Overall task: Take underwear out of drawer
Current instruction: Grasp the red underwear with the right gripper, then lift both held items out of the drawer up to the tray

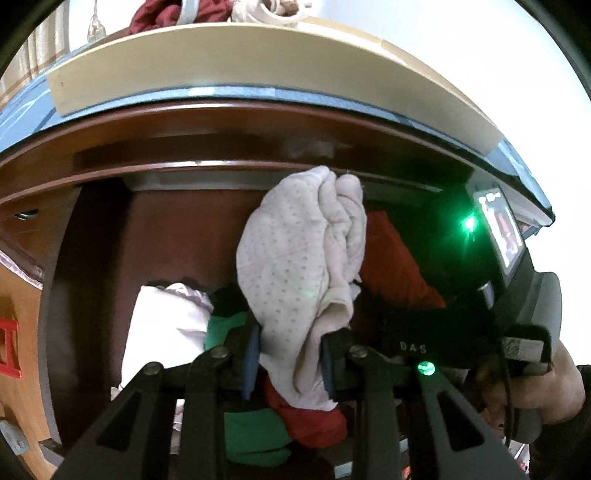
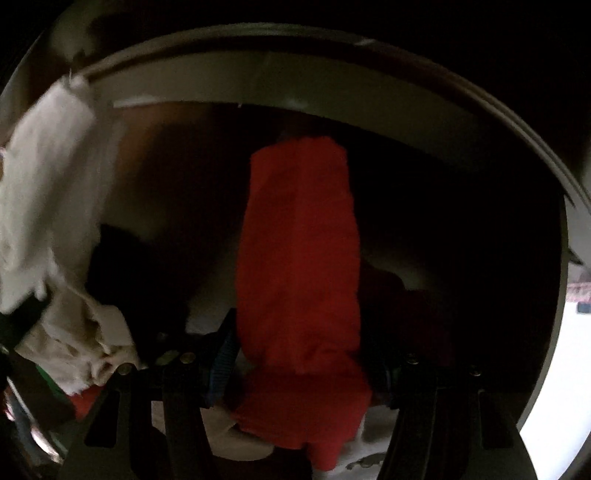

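Note:
My left gripper [image 1: 290,354] is shut on a pale dotted piece of underwear [image 1: 303,251], which stands up between the fingers above the open drawer [image 1: 96,229]. My right gripper [image 2: 303,373] is shut on a red piece of underwear [image 2: 299,258] inside the dark drawer. The right gripper's body [image 1: 491,295] shows at the right of the left wrist view, with the red cloth [image 1: 395,258] in front of it. The pale underwear [image 2: 44,206] shows blurred at the left of the right wrist view.
Green [image 1: 255,435], red [image 1: 314,424] and white [image 1: 166,332] garments lie in the drawer. The dark wooden cabinet top edge [image 1: 221,122] overhangs it, with a beige board [image 1: 221,70] and piled clothes [image 1: 166,14] above. The drawer's pale back rim [image 2: 332,92] arcs overhead.

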Demonstrator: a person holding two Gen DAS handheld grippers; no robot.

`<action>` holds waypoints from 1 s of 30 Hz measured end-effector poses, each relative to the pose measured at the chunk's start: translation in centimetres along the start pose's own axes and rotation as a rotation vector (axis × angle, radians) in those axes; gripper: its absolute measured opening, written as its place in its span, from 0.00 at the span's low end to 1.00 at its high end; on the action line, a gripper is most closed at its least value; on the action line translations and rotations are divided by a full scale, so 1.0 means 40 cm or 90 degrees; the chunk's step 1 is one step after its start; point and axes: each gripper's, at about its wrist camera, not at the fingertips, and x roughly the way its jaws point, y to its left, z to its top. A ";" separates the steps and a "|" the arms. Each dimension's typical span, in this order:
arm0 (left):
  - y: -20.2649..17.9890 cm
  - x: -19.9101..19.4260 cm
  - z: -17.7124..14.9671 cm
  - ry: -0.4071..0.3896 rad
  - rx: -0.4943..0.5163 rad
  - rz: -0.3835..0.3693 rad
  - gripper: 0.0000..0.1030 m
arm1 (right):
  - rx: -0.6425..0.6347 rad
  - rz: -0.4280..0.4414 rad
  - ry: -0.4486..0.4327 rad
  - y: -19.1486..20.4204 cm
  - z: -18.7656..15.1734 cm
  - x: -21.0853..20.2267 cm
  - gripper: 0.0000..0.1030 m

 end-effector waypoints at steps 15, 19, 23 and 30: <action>0.016 -0.030 0.001 -0.008 -0.005 0.005 0.25 | -0.066 -0.091 -0.068 0.024 -0.073 -0.057 0.48; 0.000 -0.035 -0.006 -0.013 0.008 0.017 0.25 | -0.038 -0.107 -0.149 0.035 -0.123 -0.112 0.46; -0.012 -0.048 -0.013 -0.016 0.015 0.022 0.25 | -0.006 -0.117 -0.207 0.046 -0.181 -0.146 0.46; -0.023 -0.053 -0.020 -0.020 0.016 0.029 0.25 | 0.027 -0.161 -0.271 0.092 -0.286 -0.190 0.46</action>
